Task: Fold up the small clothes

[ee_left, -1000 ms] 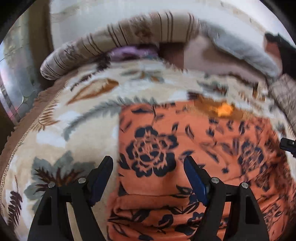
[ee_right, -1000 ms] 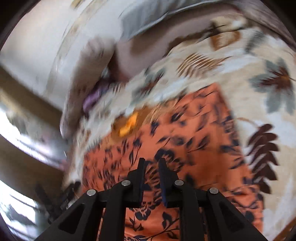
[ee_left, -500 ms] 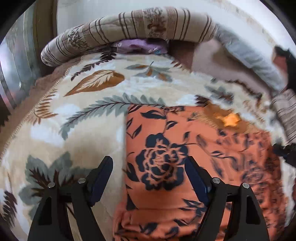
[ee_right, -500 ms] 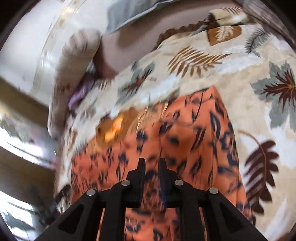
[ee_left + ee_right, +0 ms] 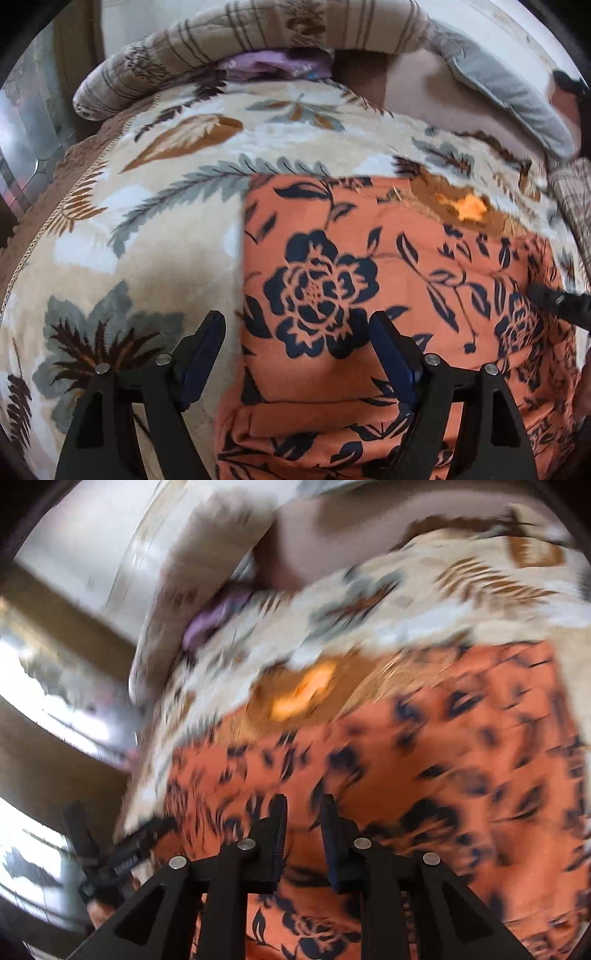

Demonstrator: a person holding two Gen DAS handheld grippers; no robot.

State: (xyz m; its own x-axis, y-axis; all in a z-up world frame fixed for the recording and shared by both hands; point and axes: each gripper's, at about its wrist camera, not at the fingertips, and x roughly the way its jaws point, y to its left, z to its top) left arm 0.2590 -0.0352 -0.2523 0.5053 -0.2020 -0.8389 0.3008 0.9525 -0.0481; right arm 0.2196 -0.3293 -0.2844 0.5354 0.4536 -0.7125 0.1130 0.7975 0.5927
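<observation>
The left hand-held gripper (image 5: 295,354) hangs wide apart, empty, over the orange floral garment's (image 5: 388,295) left edge; the right hand-held gripper (image 5: 303,827) stands narrowly parted, empty. The garment lies flat on a leaf-print blanket (image 5: 166,229), a striped bolster (image 5: 258,33) beyond.

A bedroom in a home: a plush cream blanket printed with brown and grey leaves (image 5: 155,236) covers a bed, a rolled striped beige quilt (image 5: 236,44) lies along its far edge, and a grey-edged pillow (image 5: 506,99) sits far right.
</observation>
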